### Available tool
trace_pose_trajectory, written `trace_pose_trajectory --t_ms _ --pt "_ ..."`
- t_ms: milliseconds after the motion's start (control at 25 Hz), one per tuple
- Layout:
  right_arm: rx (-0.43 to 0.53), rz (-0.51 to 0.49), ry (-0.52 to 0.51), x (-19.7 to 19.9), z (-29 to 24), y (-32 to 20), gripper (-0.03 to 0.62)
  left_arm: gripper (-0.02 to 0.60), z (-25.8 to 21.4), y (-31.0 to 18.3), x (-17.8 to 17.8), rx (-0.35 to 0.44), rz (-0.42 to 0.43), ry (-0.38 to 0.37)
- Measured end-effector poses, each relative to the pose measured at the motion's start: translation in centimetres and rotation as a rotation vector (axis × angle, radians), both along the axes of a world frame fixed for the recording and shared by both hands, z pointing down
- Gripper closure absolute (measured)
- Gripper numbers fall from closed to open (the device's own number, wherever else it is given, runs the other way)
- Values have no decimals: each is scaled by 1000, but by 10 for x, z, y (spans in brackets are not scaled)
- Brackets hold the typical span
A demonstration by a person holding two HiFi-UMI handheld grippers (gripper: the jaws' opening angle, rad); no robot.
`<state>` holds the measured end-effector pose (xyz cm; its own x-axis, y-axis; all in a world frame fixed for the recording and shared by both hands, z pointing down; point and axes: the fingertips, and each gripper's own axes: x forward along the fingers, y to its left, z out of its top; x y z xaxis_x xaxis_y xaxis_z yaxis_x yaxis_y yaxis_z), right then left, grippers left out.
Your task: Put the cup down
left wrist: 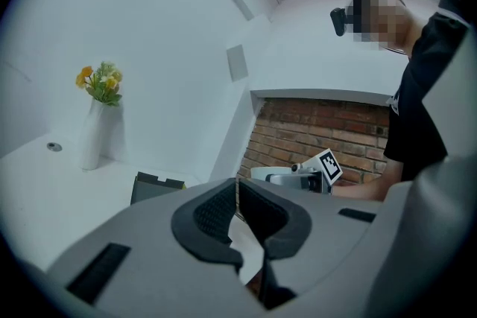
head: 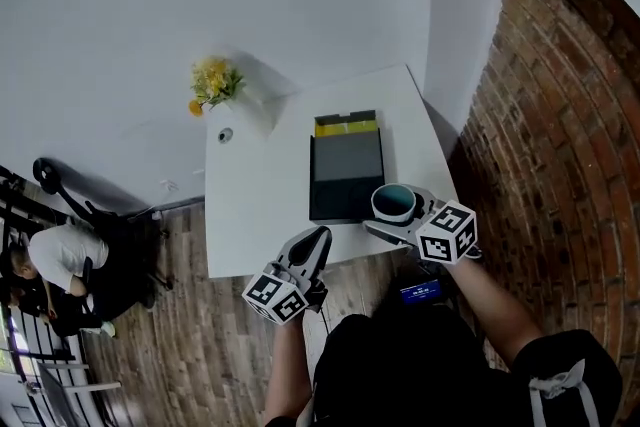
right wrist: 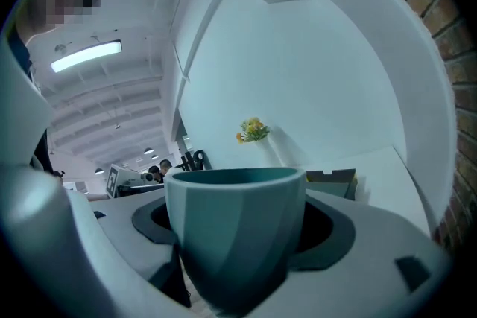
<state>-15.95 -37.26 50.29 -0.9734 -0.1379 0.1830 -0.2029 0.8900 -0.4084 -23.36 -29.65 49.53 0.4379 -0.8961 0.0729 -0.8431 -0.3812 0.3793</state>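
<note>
My right gripper (head: 398, 209) is shut on a teal cup (head: 393, 202) and holds it upright over the near right edge of the white table (head: 250, 215). In the right gripper view the cup (right wrist: 235, 227) fills the space between the two grey jaws, which stand wide around its sides. My left gripper (head: 319, 238) hovers at the table's near edge, left of the cup, pointing toward the table. In the left gripper view its dark pads (left wrist: 216, 212) meet with nothing between them.
A dark flat box (head: 346, 170) with a yellow back edge lies mid-table just beyond the cup. At the far left corner stand a white vase of yellow flowers (head: 213, 85) and a small round disc (head: 225, 135). A brick wall (head: 560, 115) runs along the right. A person (head: 60, 255) sits at far left.
</note>
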Motion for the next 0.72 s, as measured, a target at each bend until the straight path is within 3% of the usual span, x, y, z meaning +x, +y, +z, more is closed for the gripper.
trace_pose_trajectory --t_ms 720 --pt "-7 113 -29 -27 -10 -19 200 571 -1 -26 -21 24 127 5"
